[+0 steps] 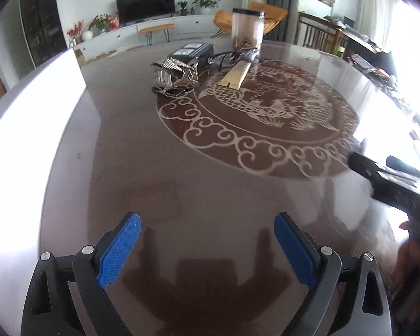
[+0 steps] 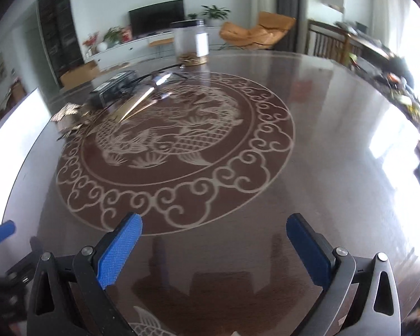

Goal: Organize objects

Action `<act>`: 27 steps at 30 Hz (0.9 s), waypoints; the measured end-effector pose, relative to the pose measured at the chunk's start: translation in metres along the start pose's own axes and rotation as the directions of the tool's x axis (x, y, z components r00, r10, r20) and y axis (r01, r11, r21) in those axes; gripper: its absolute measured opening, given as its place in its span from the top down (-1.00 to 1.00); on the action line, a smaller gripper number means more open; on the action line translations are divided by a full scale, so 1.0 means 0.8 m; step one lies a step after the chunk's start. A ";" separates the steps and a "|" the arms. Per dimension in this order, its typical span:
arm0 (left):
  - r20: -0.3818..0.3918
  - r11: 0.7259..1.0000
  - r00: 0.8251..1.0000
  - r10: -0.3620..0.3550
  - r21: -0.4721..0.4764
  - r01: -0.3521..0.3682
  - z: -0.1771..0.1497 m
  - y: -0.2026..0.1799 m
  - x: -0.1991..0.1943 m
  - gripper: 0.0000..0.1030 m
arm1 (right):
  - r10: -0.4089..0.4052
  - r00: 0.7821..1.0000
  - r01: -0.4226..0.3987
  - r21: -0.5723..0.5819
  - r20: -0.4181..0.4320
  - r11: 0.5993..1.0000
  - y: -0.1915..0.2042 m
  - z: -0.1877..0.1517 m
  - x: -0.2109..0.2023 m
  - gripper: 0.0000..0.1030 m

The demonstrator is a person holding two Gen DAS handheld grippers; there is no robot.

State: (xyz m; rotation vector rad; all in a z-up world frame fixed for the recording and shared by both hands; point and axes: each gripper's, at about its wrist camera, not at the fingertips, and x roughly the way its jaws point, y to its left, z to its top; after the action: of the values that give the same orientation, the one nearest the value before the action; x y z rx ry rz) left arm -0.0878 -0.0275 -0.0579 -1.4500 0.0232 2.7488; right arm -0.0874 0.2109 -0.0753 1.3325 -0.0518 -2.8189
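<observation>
A cluster of objects lies at the far side of the round brown table [image 1: 142,168]: a clear jar with a black lid [image 1: 247,29], a black box [image 1: 191,53], a pile of striped sandals [image 1: 173,77], glasses [image 1: 232,56] and a flat gold packet [image 1: 235,75]. My left gripper [image 1: 207,249] is open and empty above the near table edge. My right gripper [image 2: 214,252] is open and empty; its body shows at the right of the left wrist view [image 1: 389,184]. The jar [image 2: 190,43], box [image 2: 113,88] and sandals [image 2: 70,120] also show in the right wrist view.
The table carries a pale fish-and-cloud pattern [image 2: 176,140]. Behind it are a TV [image 1: 145,4] on a white cabinet, an orange chair [image 2: 257,33], and a cluttered wooden side table [image 1: 350,36] at the right. Strong glare marks the table's left and right edges.
</observation>
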 end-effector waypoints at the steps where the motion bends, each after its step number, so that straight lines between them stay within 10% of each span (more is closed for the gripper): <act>1: -0.003 1.000 1.000 -0.003 0.000 0.003 0.002 -0.003 0.005 -0.88 | -0.008 1.000 0.008 -0.002 0.000 1.000 0.000 -0.001 0.000 -1.00; 27: 0.022 1.000 1.000 0.013 -0.013 -0.013 0.044 -0.010 0.047 -1.00 | -0.023 0.997 0.018 -0.060 -0.068 0.998 0.016 -0.008 0.009 -1.00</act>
State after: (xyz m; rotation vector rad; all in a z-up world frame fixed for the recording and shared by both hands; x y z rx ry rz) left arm -0.1380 -0.0177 -0.0686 -1.4272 0.0153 2.7803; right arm -0.0868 0.1975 -0.0843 1.4236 0.0472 -2.7649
